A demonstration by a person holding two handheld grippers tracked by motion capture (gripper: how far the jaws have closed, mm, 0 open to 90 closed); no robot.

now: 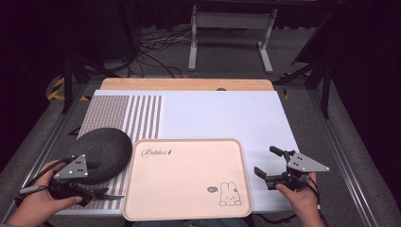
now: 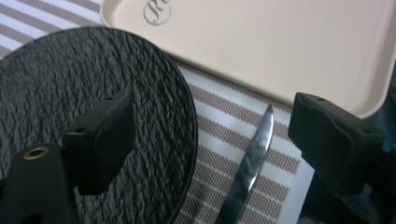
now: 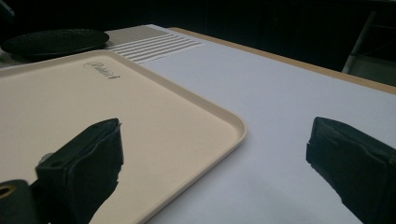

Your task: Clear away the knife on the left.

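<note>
Nearest to the camera in the high view, the person's two hands come in from the bottom edge, each holding a tool. Left tool (image 1: pixel 101 193) lies low over the striped placemat (image 1: pixel 142 113), and its jaws stand wide with a knife (image 2: pixel 247 168) between them; the pads do not press on the blade, so the knife lies flat on the mat and is not gripped. It probably rests there because this narrow strip, between the dark round plate (image 1: pixel 101 151) and the beige tray (image 1: pixel 187 177), is where a knife belongs beside a plate. The blade tip points toward the tray's rim and stops just short of it, while the plate's edge is just beside the blade on the other side, so there is little room for the jaws to close without touching one of them. Right tool (image 1: pixel 268 168) hovers over the white bench (image 1: pixel 222 113) just beside the tray's right edge, its jaws wide and holding nothing; it seems to wait with no work of its own. The tray carries nothing and sits close to the near edge of the bench. Farther away, the white surface is free up to the wooden strip (image 1: pixel 187 84) at the far edge, which gives much open room for moving.
</note>
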